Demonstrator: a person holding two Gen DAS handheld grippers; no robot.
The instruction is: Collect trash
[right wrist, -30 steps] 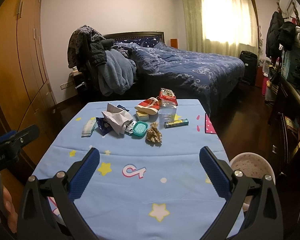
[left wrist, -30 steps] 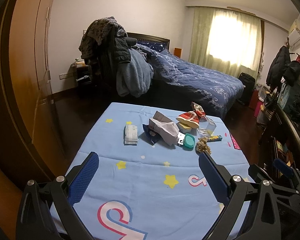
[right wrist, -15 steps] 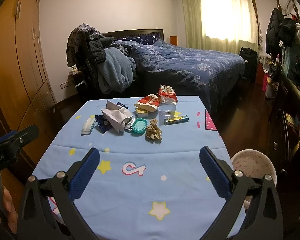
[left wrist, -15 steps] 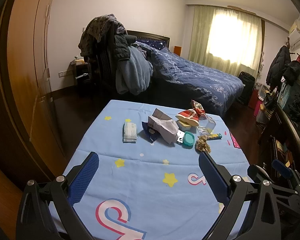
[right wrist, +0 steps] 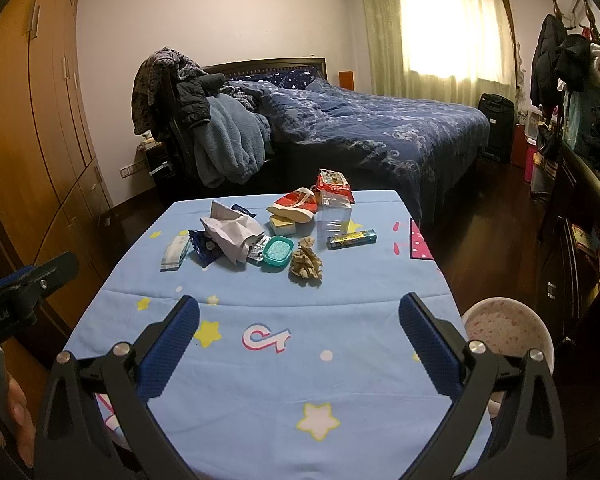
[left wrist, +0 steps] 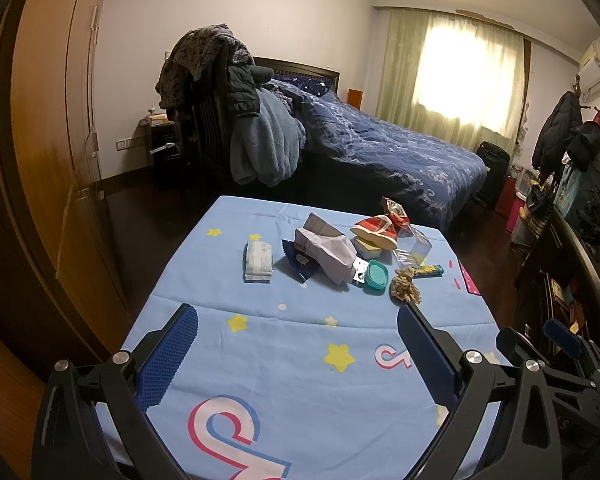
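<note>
Both cameras have eased back and up since a second ago, the table sitting a touch farther off; left wrist view: left gripper (left wrist: 298,316) wide open, holding nothing, over the near end of the blue cloth (left wrist: 284,344); trash (left wrist: 340,254) lies clustered at the far end, well apart; right wrist view: right gripper (right wrist: 299,308) spread wide and empty too; crumpled brown paper (right wrist: 306,265) nearest; pale bin (right wrist: 508,334) beside the table's right edge.
</note>
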